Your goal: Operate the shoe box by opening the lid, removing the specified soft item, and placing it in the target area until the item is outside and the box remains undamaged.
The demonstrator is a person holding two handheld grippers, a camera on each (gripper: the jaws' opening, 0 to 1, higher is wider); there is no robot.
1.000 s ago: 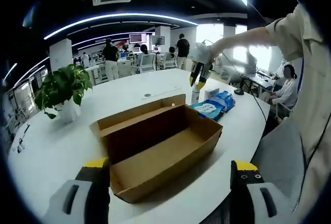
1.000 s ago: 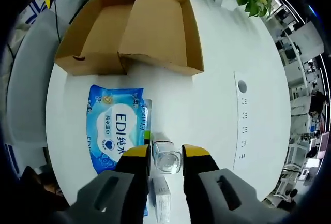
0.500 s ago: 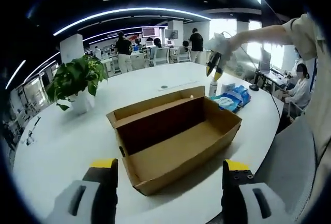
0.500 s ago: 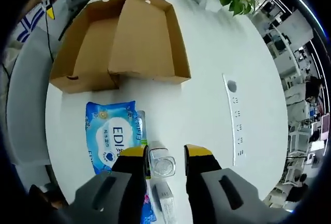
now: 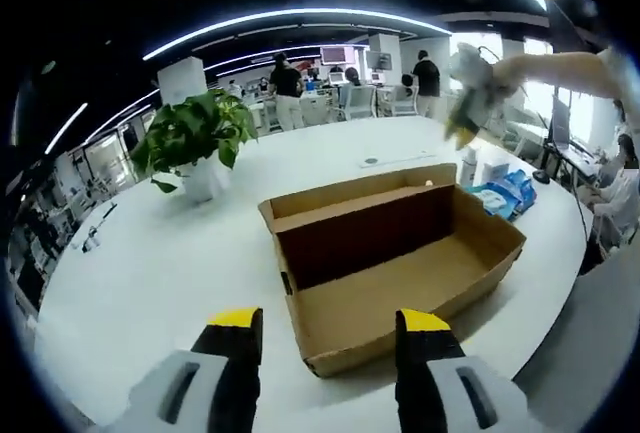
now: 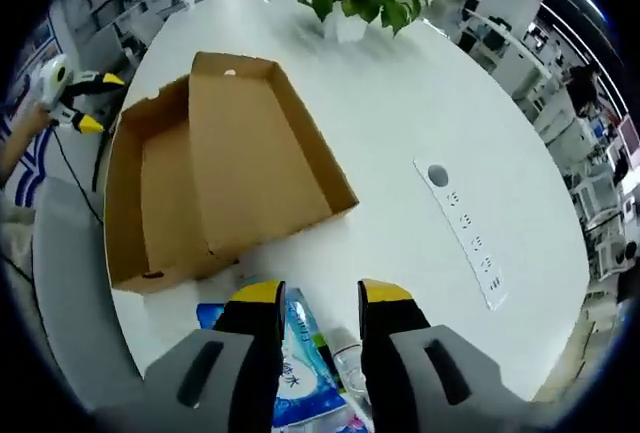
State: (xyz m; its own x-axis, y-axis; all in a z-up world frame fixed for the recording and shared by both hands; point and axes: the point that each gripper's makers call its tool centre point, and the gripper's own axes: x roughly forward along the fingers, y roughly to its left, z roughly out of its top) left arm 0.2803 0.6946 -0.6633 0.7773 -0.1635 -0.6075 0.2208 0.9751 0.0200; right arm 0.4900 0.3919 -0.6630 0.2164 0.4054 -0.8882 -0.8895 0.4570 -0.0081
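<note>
The brown cardboard shoe box lies open on the white table, its lid standing up along the far side and its inside bare. My left gripper is open just short of the box's near corner, nothing between its jaws. A blue pack of wet wipes lies beyond the box's right end. Above it hovers my right gripper. In the right gripper view the box is ahead, my right gripper is open and holds nothing, and the wipes pack lies beneath its jaws. The left gripper is at the left.
A clear bottle stands beside the wipes, and is the small bottle in the left gripper view. A potted plant stands at the back left. A socket strip is set in the table. People stand far behind.
My right gripper has lifted off the clear bottle it straddled and now points toward the box. My left gripper's jaws have narrowed, and its view has swung left.
</note>
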